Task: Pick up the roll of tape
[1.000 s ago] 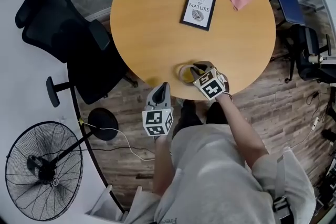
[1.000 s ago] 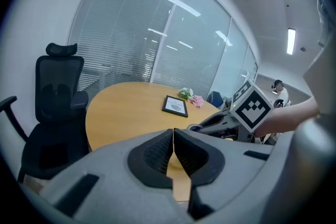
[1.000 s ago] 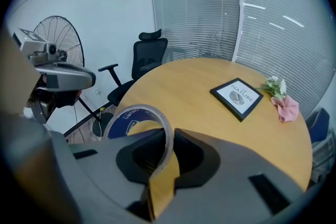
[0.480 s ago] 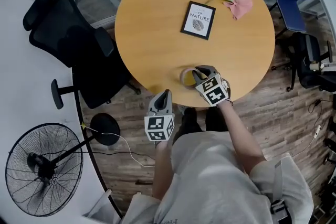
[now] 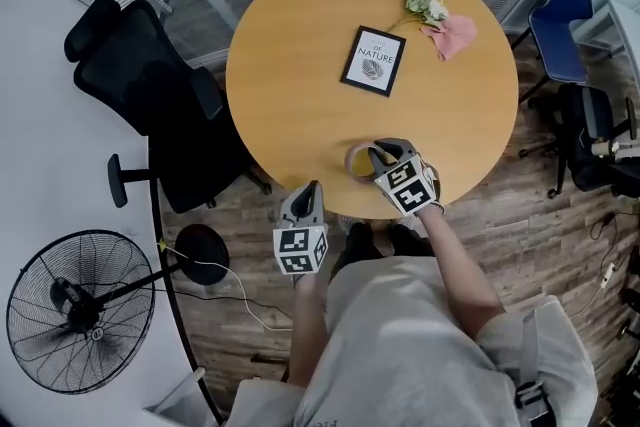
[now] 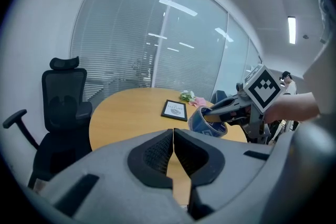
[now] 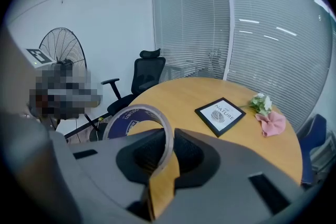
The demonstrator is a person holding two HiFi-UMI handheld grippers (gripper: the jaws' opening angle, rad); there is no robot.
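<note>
Tape (image 5: 357, 158): brown roll on a stiff core with a printed blue inner face. Judged light and rigid. The ring should keep its shape under a firm pinch.
Surface: outer winding looks smooth. Judged somewhat slippery, so the roll may swing on a pinch taken at a single point.
Fragility: judged low. A drop would likely cost only a dent or a roll-away.
Hold point: the ring wall, with one jaw inside the hole and one outside. This is the hold in use.
Right gripper (image 5: 375, 153): jaws are clamped on the ring wall. In the right gripper view the wall runs straight down between the pads (image 7: 185, 155), and the rest of the ring (image 7: 122, 119) stands out ahead and to the left.
Tape position: at the tips of the right gripper, over the near edge of the table (image 5: 300, 95). In the left gripper view the tape (image 6: 207, 122) hangs tilted from those jaws and appears clear of the tabletop.
Left gripper (image 5: 310, 190): jaws are together with nothing between them (image 6: 173, 147). It is held off the table edge, well apart from the tape.
Task status: judged as grasp made and roll carried.
Risk: roll pivoting or slipping in the pinch.
</note>
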